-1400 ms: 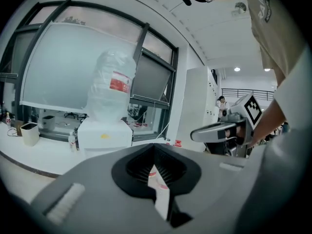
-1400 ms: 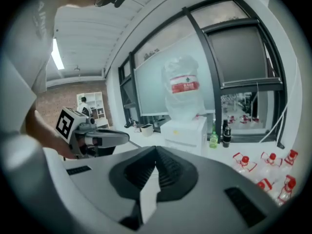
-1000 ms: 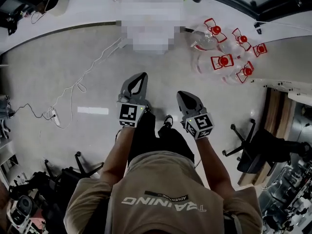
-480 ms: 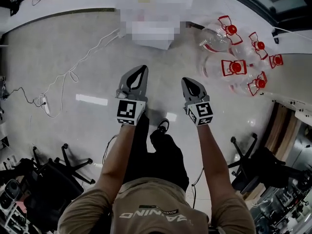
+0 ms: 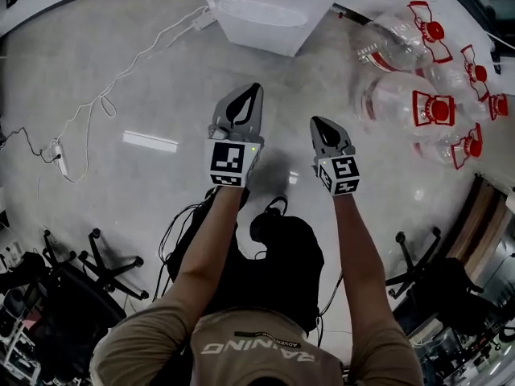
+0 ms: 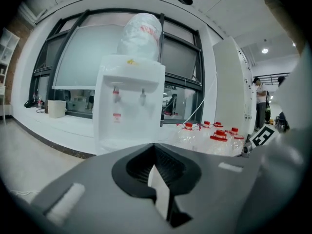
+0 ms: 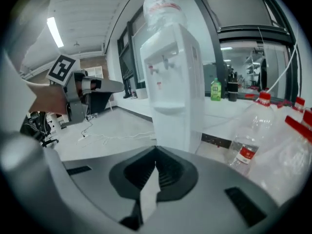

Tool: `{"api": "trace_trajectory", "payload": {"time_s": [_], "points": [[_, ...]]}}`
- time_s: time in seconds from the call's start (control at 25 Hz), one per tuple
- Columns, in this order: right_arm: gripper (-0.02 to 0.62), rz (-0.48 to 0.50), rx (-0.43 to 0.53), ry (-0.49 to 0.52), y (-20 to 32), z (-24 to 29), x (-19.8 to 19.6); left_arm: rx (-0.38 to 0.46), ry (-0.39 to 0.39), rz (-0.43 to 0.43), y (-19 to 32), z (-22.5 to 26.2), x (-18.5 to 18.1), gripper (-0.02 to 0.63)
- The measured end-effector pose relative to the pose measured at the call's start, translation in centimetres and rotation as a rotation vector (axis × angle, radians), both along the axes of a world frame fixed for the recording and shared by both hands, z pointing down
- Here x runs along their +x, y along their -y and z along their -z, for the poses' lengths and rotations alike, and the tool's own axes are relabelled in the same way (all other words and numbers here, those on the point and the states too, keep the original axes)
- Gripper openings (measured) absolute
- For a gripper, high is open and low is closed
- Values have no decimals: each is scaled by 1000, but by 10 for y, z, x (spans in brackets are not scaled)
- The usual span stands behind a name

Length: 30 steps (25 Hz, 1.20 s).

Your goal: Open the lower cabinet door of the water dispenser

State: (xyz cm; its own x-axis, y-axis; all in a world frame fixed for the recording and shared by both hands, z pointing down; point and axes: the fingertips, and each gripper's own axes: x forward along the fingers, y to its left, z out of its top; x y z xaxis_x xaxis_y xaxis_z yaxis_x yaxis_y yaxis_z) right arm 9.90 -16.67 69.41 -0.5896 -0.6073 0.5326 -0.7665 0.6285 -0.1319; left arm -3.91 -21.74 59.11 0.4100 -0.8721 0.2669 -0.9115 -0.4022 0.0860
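The pale floor [image 5: 96,183] fills most of the head view. The water dispenser [image 5: 265,10] stands at the top edge of that view, ahead of both grippers and apart from them, with its lower front facing them. Clear water bottles [image 5: 418,79] with red caps cluster to its right. The left gripper [image 5: 251,95] and the right gripper [image 5: 320,127] are held side by side, each with its fingers pressed together on nothing. A white cable [image 5: 121,79] trails across the floor at left.

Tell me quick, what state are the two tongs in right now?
Left tongs: closed, holding nothing.
Right tongs: closed, holding nothing.
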Motion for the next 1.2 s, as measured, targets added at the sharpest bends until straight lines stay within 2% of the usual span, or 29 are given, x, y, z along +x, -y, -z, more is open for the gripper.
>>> {"api": "trace_trajectory", "payload": {"time_s": [0.16, 0.28, 0.4, 0.48, 0.56, 0.6, 0.68, 0.8, 0.96, 1.08, 1.2], "points": [[2, 35, 20, 5, 7, -60, -12, 35, 20, 4, 14, -46, -5, 3], [2, 64, 58, 12, 30, -102, -24, 69, 41, 22, 32, -79, -14, 3], [2, 65, 125, 23, 61, -129, -34, 87, 24, 20, 43, -106, -20, 3], [2, 63, 182, 28, 84, -142, -42, 60, -26, 16, 47, -121, -26, 3], [2, 56, 225, 27, 103, -154, -45, 20, -129, 53, 52, -128, -33, 3], [2, 42, 236, 35, 111, -158, -41, 20, -150, 77, 54, -127, -33, 3], [2, -13, 242, 71, 127, -163, -31, 46, -104, 99, 54, -122, -25, 3], [2, -77, 229, 106, 144, -161, -25, 64, -22, 45, 48, -120, -13, 3], [2, -43, 219, 66, 150, -146, -19, 40, -45, -37, 45, -121, 1, 3], [2, 29, 232, 34, 160, -136, -24, 102, 26, -57, 46, -101, -5, 3], [3, 15, 255, 11, 182, -127, -24, 151, 88, -15, 50, -86, -26, 3]]}}
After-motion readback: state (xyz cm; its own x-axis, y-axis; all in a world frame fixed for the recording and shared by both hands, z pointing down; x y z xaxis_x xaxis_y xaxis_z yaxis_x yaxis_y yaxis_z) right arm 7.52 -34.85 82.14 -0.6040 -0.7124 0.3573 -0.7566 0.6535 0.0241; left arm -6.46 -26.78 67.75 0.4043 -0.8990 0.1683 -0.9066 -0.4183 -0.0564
